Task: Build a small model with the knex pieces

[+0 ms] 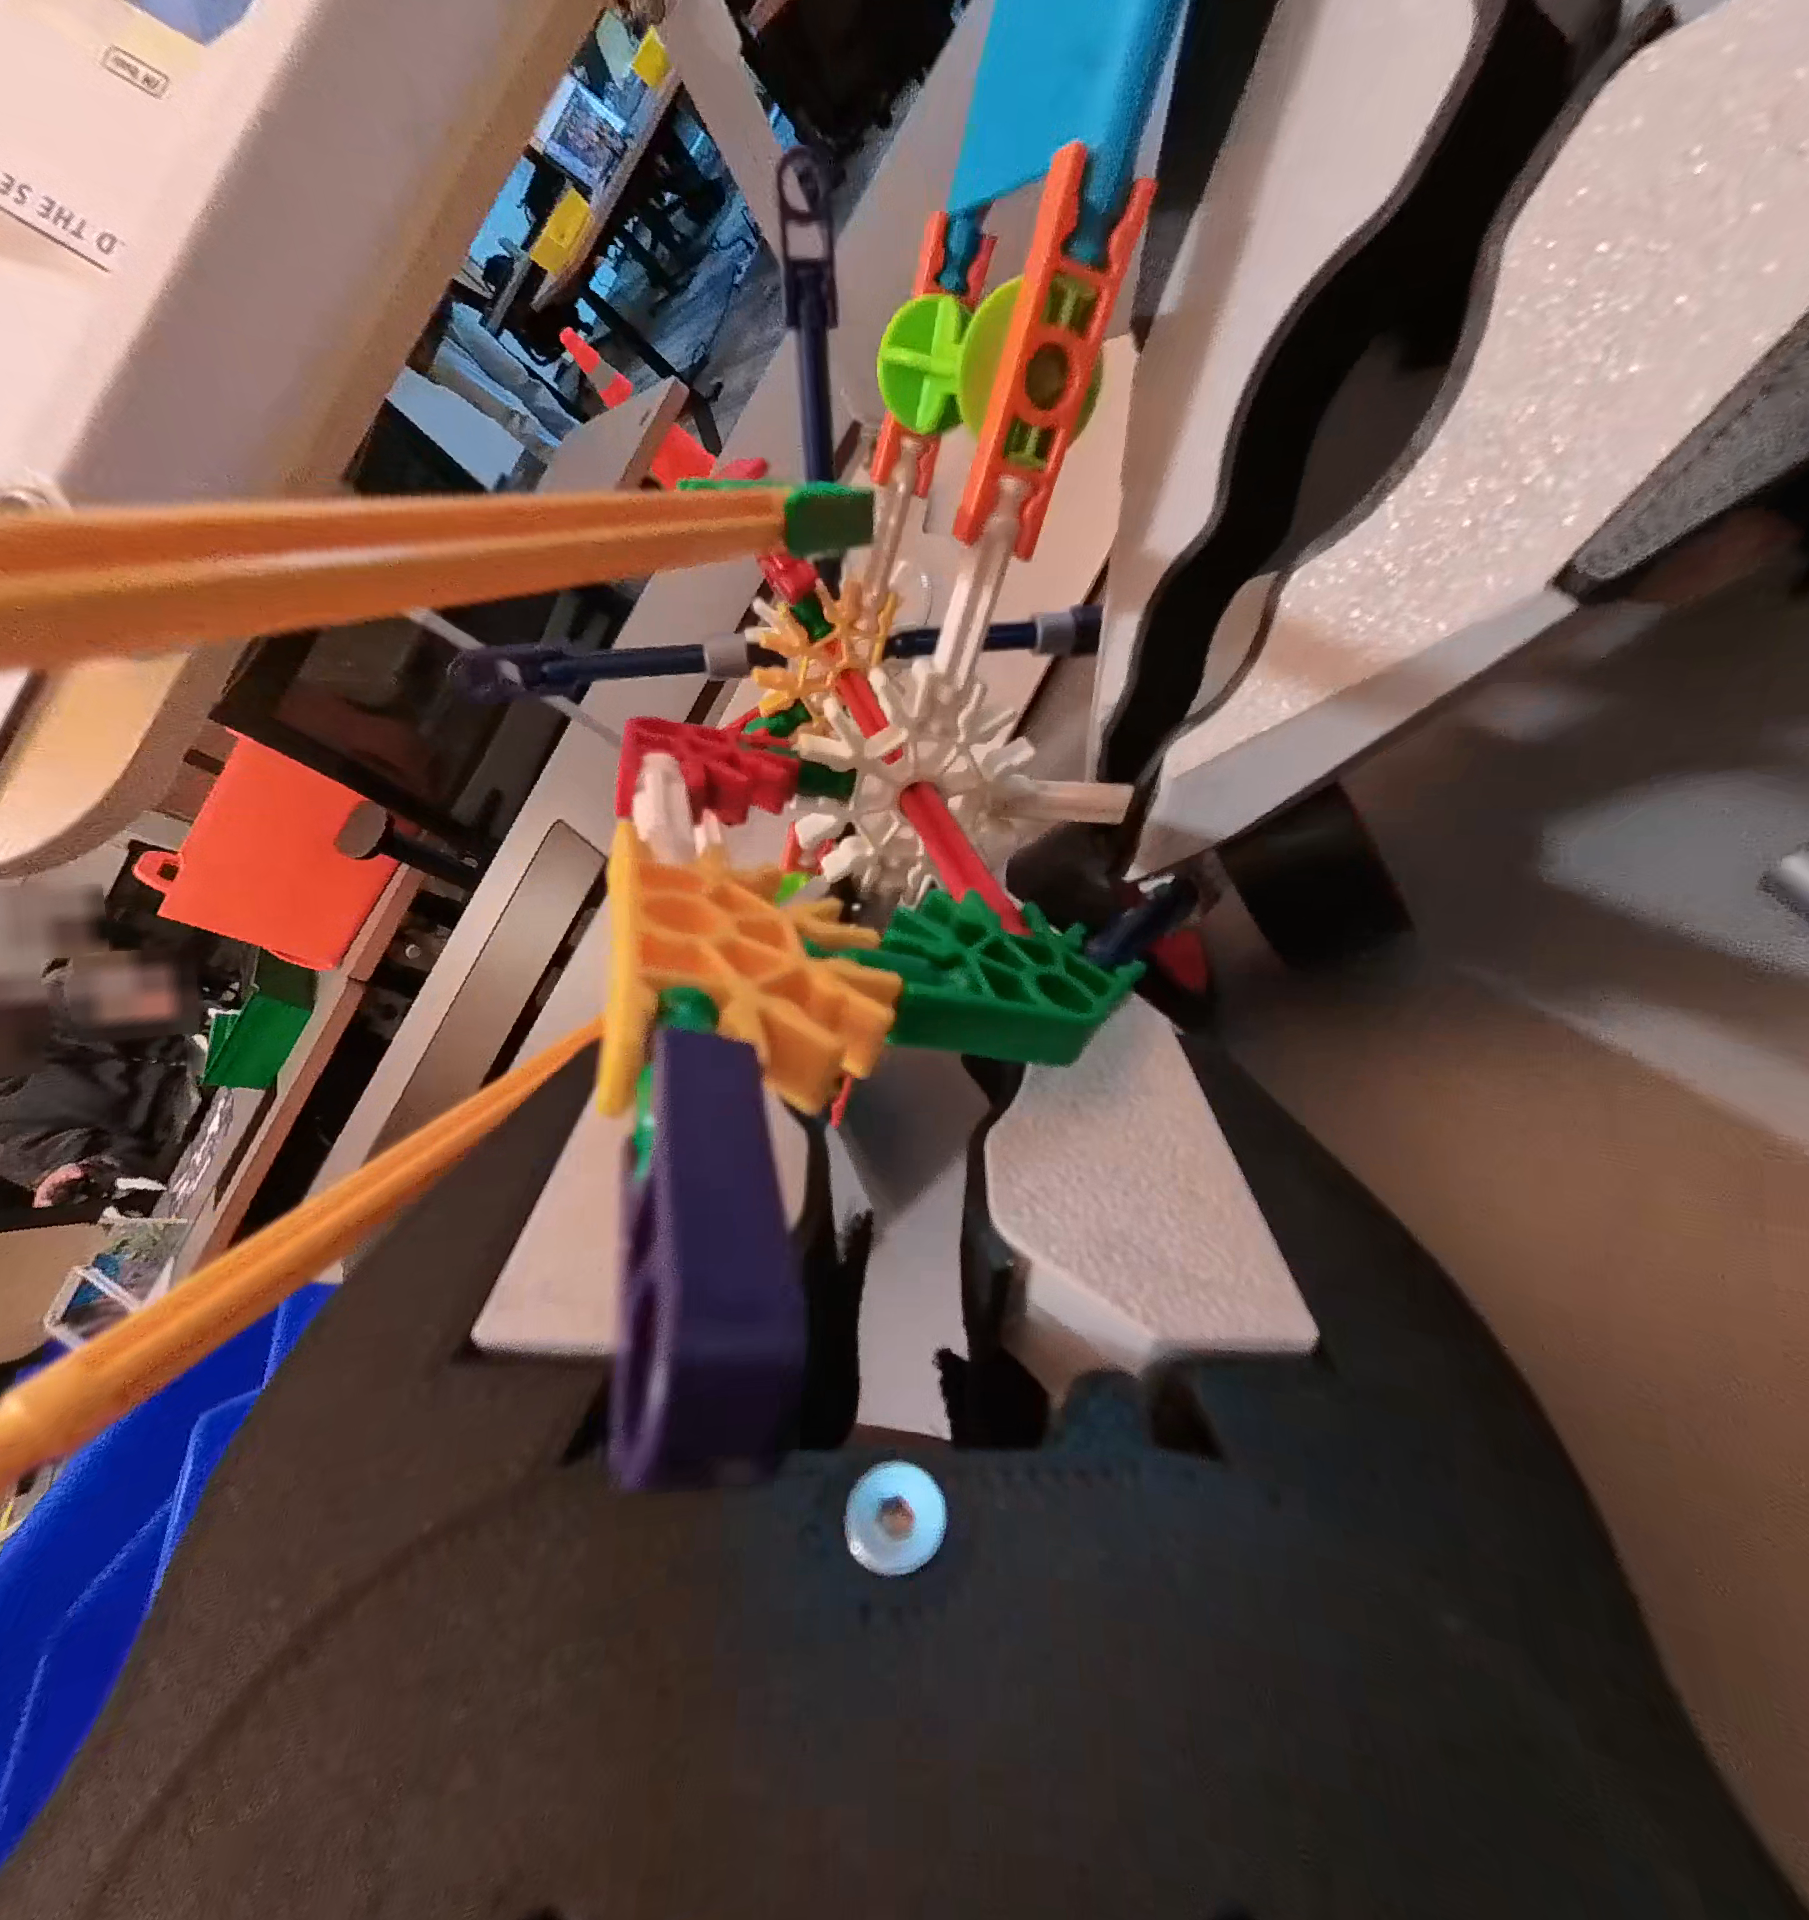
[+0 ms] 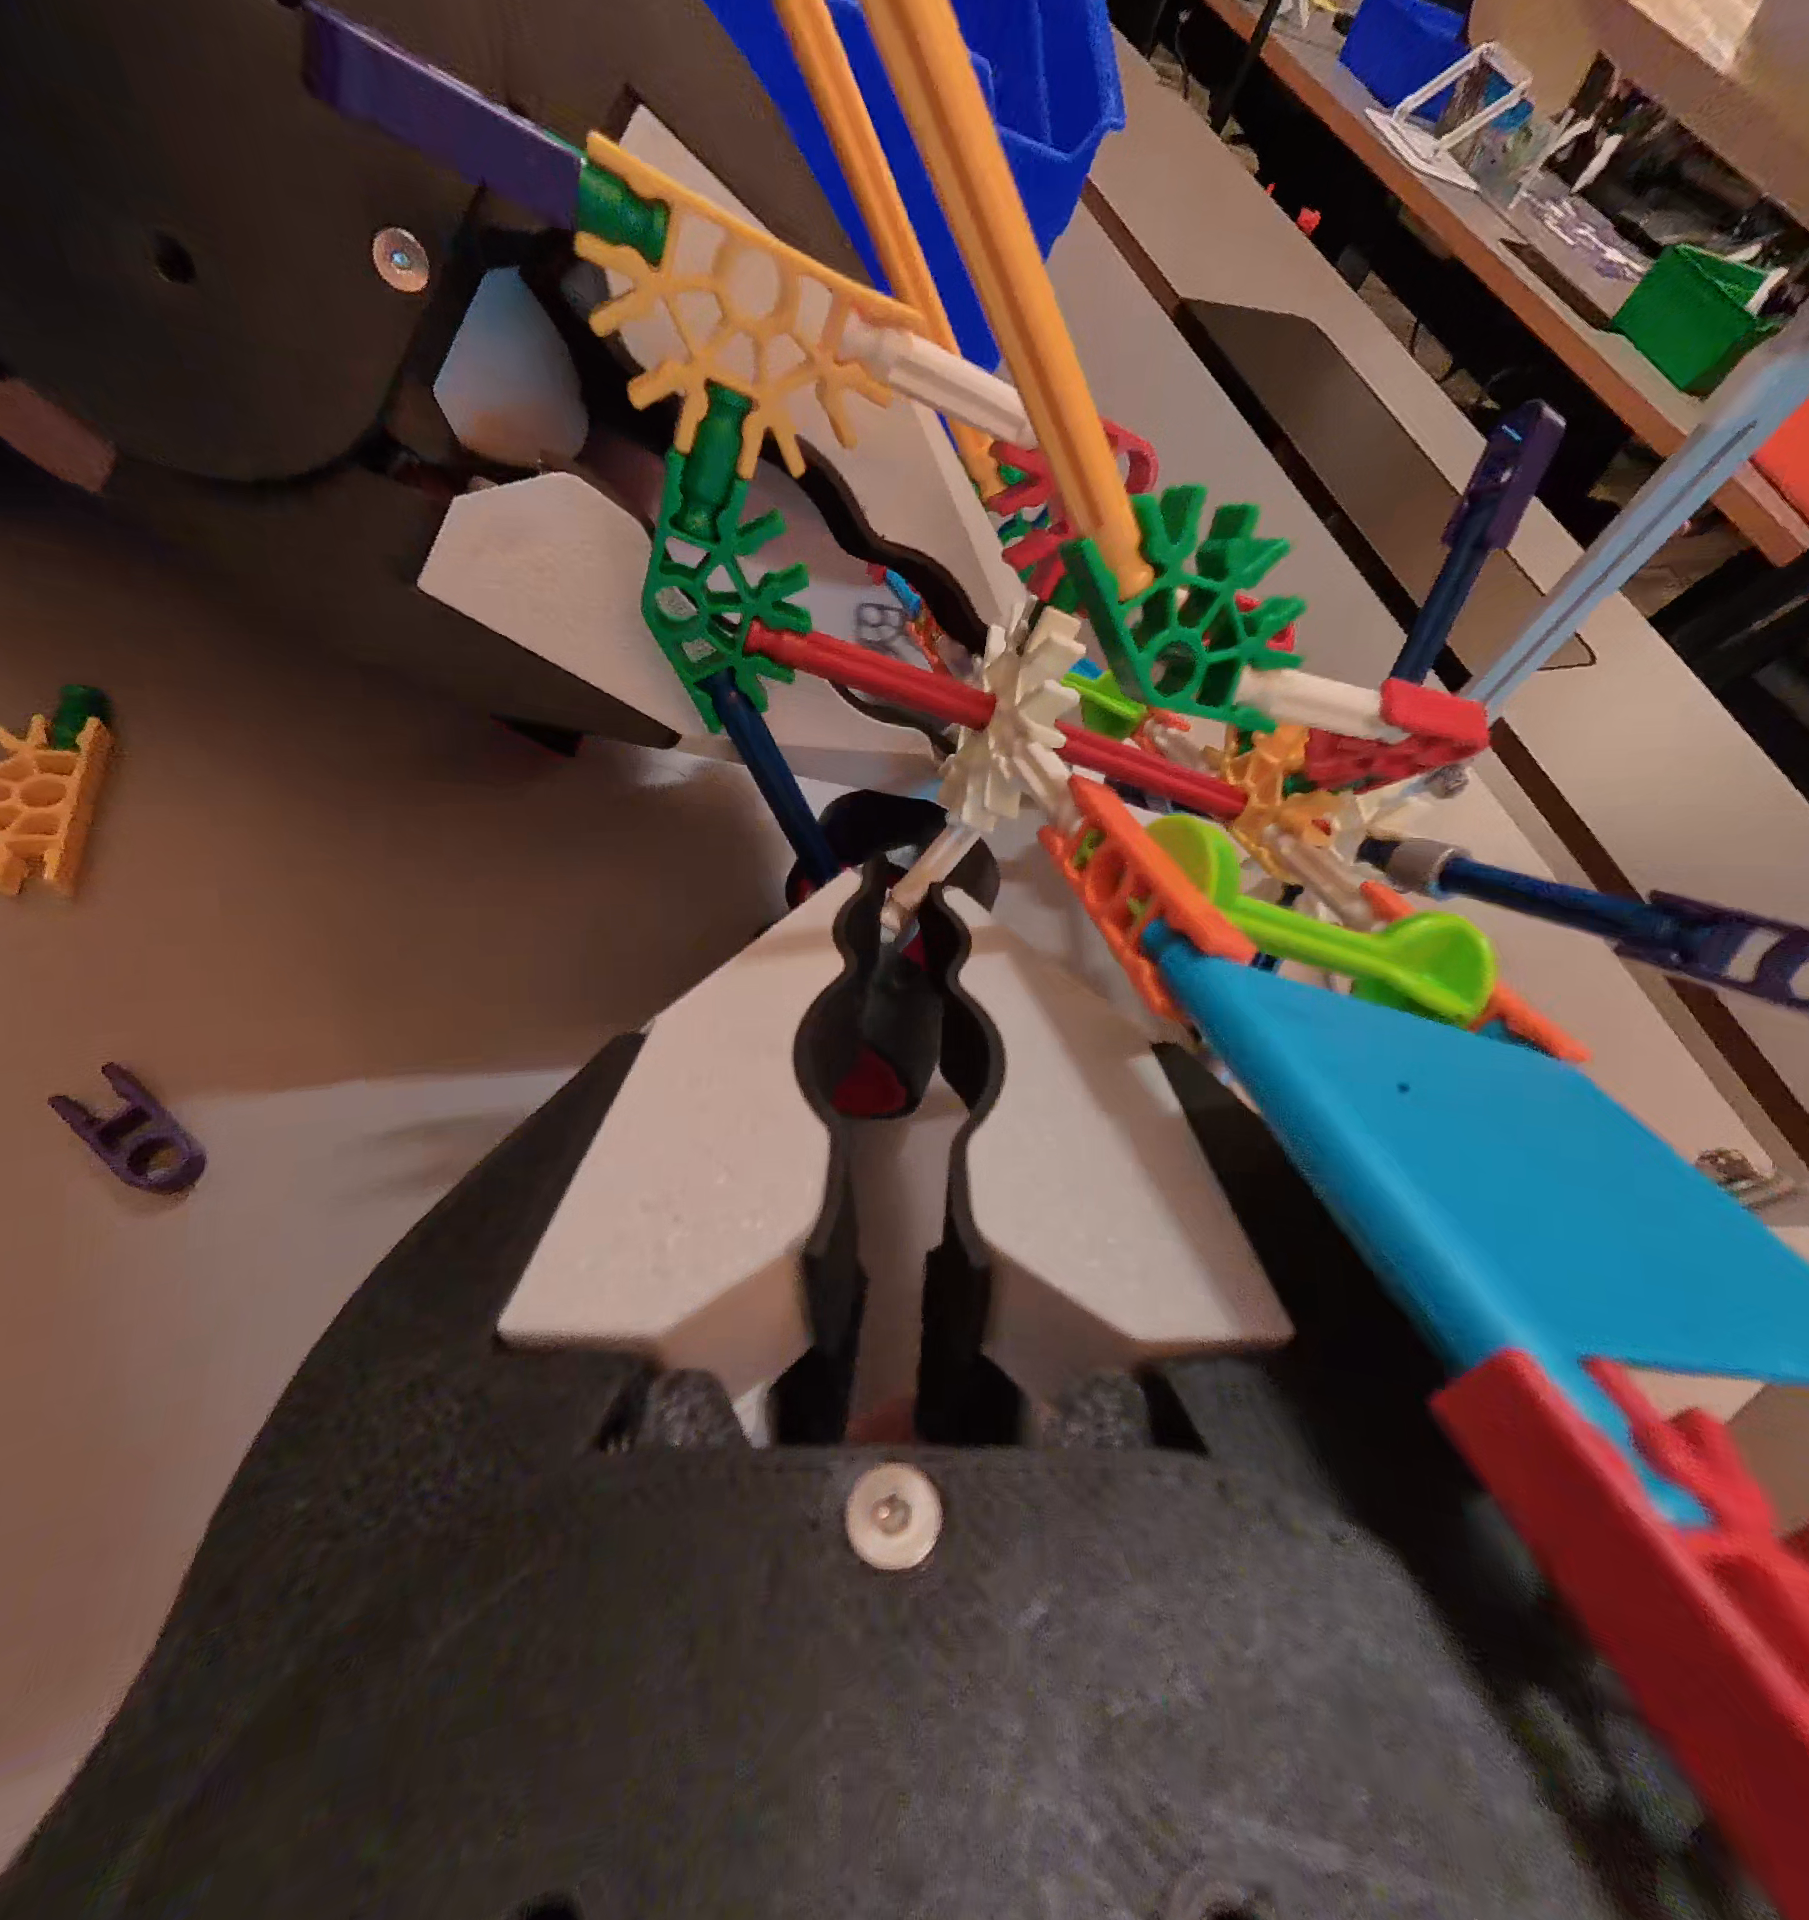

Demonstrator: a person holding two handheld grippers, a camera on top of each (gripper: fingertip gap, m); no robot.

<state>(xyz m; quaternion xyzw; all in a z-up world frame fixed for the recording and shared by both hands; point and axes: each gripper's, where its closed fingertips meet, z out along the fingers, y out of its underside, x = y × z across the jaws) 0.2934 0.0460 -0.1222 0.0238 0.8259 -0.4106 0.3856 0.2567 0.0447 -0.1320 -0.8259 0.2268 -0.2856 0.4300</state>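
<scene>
A: Between the two grippers hangs a multicoloured plastic rod-and-connector construction toy model (image 2: pixel 1087 717), clear of the beige tabletop (image 2: pixel 360 935). Log the right gripper (image 2: pixel 895 940) first.

B: Right wrist view: jaws nearly closed, white fingertips (image 2: pixel 775 987) pinching a short white plastic rod (image 2: pixel 921 873) that runs toward 12 o'clock into the white snowflake-shaped hub connector (image 2: pixel 1004 727). A small black and red piece sits further back in the scalloped slot; what it is, cannot tell.

A: And the left gripper (image 1: pixel 910 1049)?

B: Left wrist view: jaws close together, tips meeting the model at its yellow fan-shaped connector (image 1: pixel 744 966) and green fan-shaped connector (image 1: pixel 993 977). The contact point is hidden behind those pieces, so whether it truly clamps, cannot tell.

A: Key relation?

B: A red plastic rod (image 2: pixel 869 670) passes through the white hub; its long axis runs roughly 10 to 4 o'clock in the right view. The left gripper sits at the 10 o'clock end, the right one comes in from 6 o'clock, crosswise to that axis. Right tips are nearer the hub.

A: Surroundings?

B: A light blue flat plastic panel (image 2: pixel 1502 1195) at 4 o'clock, two long orange plastic rods (image 2: pixel 993 260) toward 12. Loose on the table at 9 o'clock: a small purple plastic clip connector (image 2: pixel 136 1132) and a spare yellow connector (image 2: pixel 32 800).
</scene>
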